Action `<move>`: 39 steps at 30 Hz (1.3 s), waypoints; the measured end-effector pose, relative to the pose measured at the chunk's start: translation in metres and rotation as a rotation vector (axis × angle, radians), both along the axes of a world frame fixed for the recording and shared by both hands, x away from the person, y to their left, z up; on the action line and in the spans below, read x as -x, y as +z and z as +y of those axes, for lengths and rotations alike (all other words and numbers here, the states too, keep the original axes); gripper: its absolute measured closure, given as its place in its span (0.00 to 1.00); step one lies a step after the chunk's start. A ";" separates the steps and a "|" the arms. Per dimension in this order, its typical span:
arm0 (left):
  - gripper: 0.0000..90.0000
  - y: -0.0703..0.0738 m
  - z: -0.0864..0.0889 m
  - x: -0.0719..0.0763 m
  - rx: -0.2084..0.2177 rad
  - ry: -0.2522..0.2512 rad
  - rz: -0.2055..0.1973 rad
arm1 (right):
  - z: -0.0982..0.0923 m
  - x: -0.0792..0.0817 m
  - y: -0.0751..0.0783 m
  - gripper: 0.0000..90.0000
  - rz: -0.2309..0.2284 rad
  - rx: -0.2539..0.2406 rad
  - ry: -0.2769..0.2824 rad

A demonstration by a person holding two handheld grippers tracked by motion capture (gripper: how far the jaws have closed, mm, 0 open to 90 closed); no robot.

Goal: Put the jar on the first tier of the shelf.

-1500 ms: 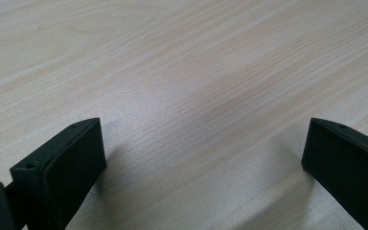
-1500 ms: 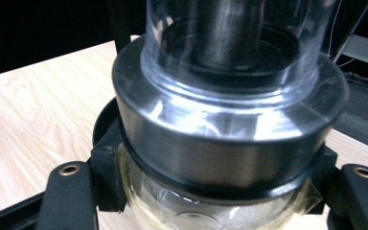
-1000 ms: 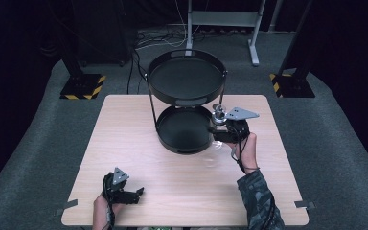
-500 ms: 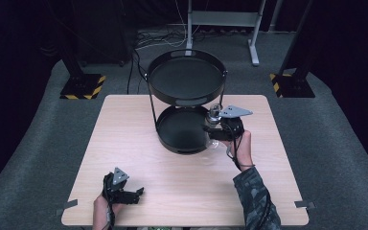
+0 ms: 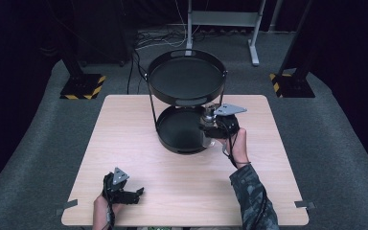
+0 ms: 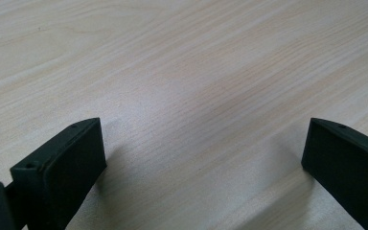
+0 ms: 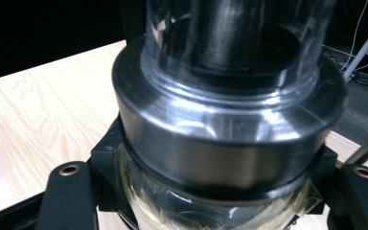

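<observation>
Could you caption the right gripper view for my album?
Right gripper shut on a clear jar with metal collar, above the wooden table.

Pale wooden table (image 5: pixel 124 139) bearing a black two-tier tray stand (image 5: pixel 184 112).

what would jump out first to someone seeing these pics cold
The black two-tier round tray stand at the far middle of the light wooden table draws the eye first. Next comes the right gripper at the lower tray's right rim, its jaws shut on a clear glass jar with a wide metal band, which looms large in the right gripper view. The left gripper sits at the near left edge, jaws open over bare wood.
</observation>
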State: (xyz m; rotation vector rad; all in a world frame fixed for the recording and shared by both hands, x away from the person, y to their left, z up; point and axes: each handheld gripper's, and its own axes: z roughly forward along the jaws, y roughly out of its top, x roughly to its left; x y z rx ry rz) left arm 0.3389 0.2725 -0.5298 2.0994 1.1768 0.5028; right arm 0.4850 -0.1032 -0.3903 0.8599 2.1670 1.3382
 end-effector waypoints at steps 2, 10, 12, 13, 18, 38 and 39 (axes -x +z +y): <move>0.01 0.000 0.000 0.000 0.001 -0.001 0.000 | 0.002 -0.001 0.000 0.34 0.003 0.004 0.001; 0.01 0.000 0.000 0.000 0.001 -0.002 0.000 | 0.008 -0.005 0.000 0.34 0.009 0.009 0.008; 0.01 0.000 0.000 0.000 0.001 -0.002 -0.001 | 0.009 -0.006 -0.001 0.34 0.011 0.010 0.009; 0.01 0.000 0.000 0.000 0.001 -0.002 -0.001 | 0.010 -0.007 -0.001 0.34 0.010 0.010 0.011; 0.01 0.000 0.000 0.000 0.000 -0.001 -0.002 | 0.013 -0.009 -0.002 0.34 0.017 0.012 0.015; 0.01 0.000 0.000 0.000 -0.004 -0.004 -0.003 | 0.025 -0.017 -0.008 0.34 0.030 0.001 0.022; 0.01 0.000 0.000 0.000 -0.005 -0.004 -0.002 | 0.026 -0.017 -0.008 0.34 0.031 -0.001 0.022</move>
